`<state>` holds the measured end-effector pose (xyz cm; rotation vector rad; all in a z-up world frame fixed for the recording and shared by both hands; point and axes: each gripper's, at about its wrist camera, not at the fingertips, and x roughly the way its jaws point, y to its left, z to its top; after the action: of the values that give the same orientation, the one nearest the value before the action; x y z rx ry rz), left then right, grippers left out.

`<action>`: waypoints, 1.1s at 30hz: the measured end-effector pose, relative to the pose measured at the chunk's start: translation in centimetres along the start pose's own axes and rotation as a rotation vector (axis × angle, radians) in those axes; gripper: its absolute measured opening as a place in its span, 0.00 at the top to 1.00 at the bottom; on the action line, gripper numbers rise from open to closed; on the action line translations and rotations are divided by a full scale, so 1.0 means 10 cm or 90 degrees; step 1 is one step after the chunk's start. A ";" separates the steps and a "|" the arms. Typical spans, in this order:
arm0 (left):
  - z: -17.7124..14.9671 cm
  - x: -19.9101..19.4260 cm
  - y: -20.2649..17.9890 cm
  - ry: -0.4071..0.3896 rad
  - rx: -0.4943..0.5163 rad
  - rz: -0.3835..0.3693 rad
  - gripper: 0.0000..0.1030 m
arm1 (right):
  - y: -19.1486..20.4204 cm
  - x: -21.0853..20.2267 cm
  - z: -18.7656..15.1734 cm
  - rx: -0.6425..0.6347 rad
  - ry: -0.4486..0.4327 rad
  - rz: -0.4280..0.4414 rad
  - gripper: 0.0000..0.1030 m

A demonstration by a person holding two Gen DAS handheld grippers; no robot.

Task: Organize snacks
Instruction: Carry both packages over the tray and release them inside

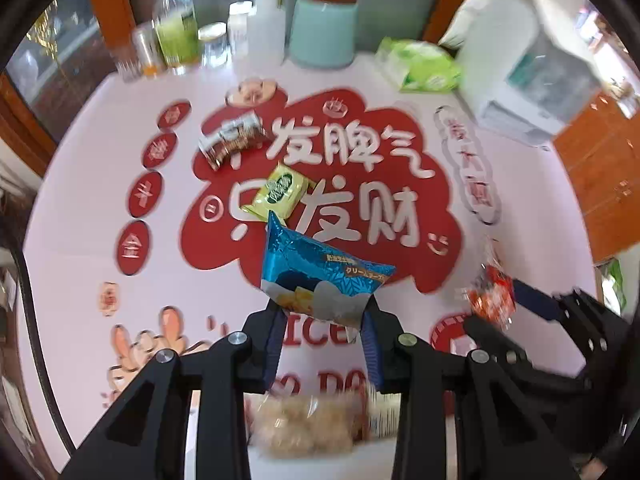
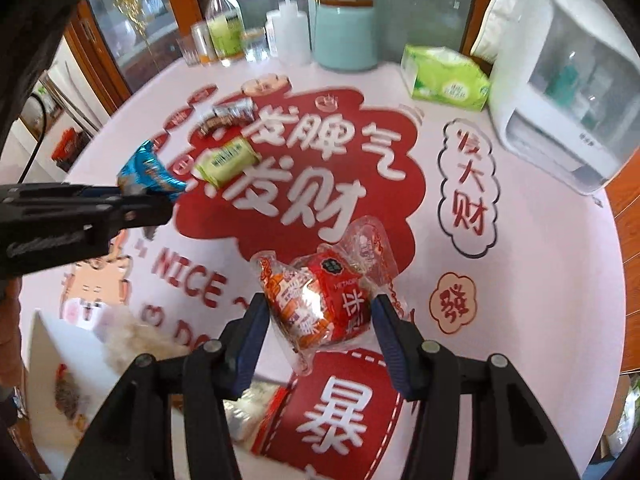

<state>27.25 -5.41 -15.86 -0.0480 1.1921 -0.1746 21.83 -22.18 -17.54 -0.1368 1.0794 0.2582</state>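
Left wrist view: left gripper (image 1: 324, 312) clamped on blue snack packet (image 1: 316, 272), lifted clear of printed tablecloth (image 1: 80, 208). On cloth beyond: one yellow-green packet (image 1: 280, 194), one dark silver-ended packet (image 1: 234, 142), well apart from fingers. Far right, right gripper (image 1: 496, 300) seen from the side, pinching red-orange packet (image 1: 492, 290). Below the fingers, blurred pale snack bag (image 1: 308, 424), seen only dimly. At the far edge: one mint canister (image 1: 323, 30), one green tissue pack (image 1: 424, 65), one white dispenser (image 1: 536, 68), several bottles and jars, too blurred to count.

Right wrist view: right gripper (image 2: 320, 312) closed on red-orange packet (image 2: 316, 300), pads pressing both sides, packet held above cloth. Left gripper (image 2: 160, 196) entering from the left, blue snack packet (image 2: 150, 174) crumpled at its tip. Shown only here: white box (image 2: 72, 364) at lower left, holding fluffy pale contents. Yellow-green packet (image 2: 228, 160) showing its barcode side; two dark packets (image 2: 228, 118) here, against one in the other view.
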 end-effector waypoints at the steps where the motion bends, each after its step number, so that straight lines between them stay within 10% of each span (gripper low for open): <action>1: -0.08 -0.19 -0.01 -0.015 0.013 -0.001 0.68 | 0.04 -0.13 -0.02 0.004 -0.013 0.005 0.48; 16: -1.43 -1.62 0.22 -0.102 0.089 0.021 0.68 | 0.87 -1.67 -0.81 0.050 -0.139 0.050 0.48; 33: -2.15 -1.69 0.15 -0.107 0.156 0.069 0.67 | 1.37 -1.72 -1.39 0.064 -0.071 0.061 0.47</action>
<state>1.43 -0.03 -8.47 0.2125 0.9958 -0.2164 -1.43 -14.73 -8.66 0.0192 0.9874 0.2932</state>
